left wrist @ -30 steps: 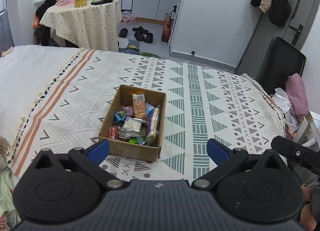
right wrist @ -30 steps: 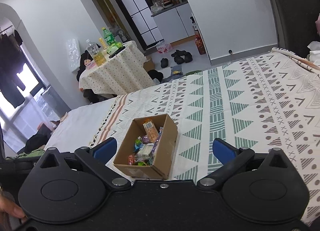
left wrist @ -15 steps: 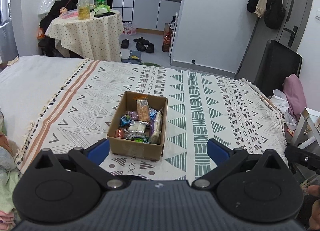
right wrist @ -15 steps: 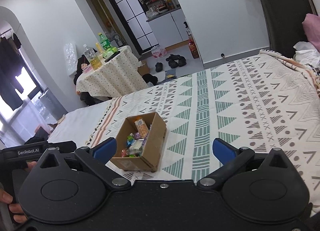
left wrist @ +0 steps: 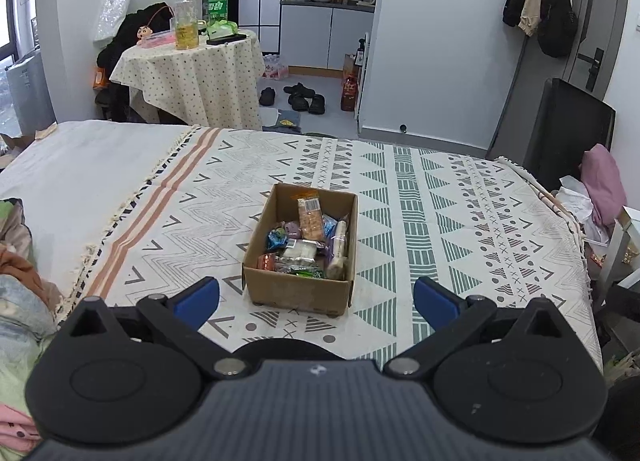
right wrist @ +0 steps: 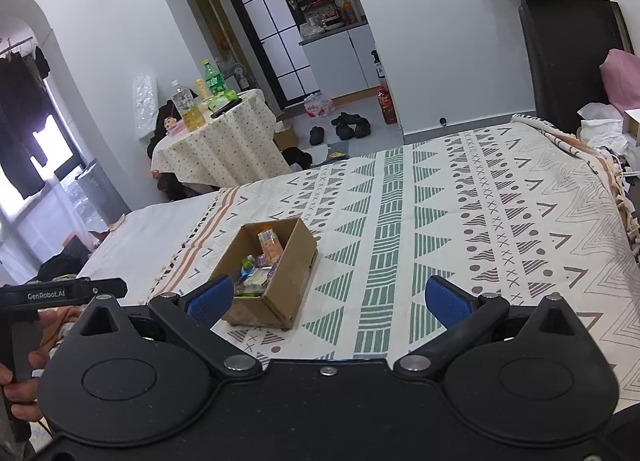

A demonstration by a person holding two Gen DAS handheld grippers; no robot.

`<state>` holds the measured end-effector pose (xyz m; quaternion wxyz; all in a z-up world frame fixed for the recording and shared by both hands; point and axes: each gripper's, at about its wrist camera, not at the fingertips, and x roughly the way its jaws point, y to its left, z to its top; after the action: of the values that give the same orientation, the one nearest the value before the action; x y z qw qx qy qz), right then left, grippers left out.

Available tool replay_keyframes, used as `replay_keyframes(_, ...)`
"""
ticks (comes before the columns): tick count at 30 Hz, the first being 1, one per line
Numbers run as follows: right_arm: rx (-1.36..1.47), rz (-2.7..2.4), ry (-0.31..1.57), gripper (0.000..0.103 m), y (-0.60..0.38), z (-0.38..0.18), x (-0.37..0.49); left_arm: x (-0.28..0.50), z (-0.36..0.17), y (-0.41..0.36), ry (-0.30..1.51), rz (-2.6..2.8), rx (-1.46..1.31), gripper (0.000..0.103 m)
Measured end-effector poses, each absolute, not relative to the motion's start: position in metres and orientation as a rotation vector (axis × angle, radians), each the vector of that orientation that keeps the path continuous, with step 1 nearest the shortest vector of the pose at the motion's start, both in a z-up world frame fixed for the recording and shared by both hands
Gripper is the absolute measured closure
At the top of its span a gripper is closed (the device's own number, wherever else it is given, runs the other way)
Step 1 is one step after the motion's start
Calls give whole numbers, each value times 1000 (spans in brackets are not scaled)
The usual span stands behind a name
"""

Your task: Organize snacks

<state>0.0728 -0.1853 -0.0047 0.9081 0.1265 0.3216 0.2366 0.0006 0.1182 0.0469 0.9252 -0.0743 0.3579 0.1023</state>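
A cardboard box (left wrist: 299, 251) is sitting on the patterned bedspread (left wrist: 440, 213), filled with wrapped snacks (left wrist: 306, 239); an orange cracker packet (left wrist: 310, 214) is leaning toward the box's far wall. The left gripper (left wrist: 316, 303) is hovering just short of the box's near wall, its blue-padded fingers (left wrist: 198, 299) spread wide with nothing between them. The right gripper (right wrist: 328, 301) is hanging to the right of the box, likewise gaping and empty, one blue pad overlapping the box's near corner in its own view.
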Motion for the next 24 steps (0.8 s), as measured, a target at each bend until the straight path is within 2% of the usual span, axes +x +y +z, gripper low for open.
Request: replay_keyframes(24, 224, 502, 668, 0, -173, 3, 63, -7, 48, 120, 731, 175, -148, 0)
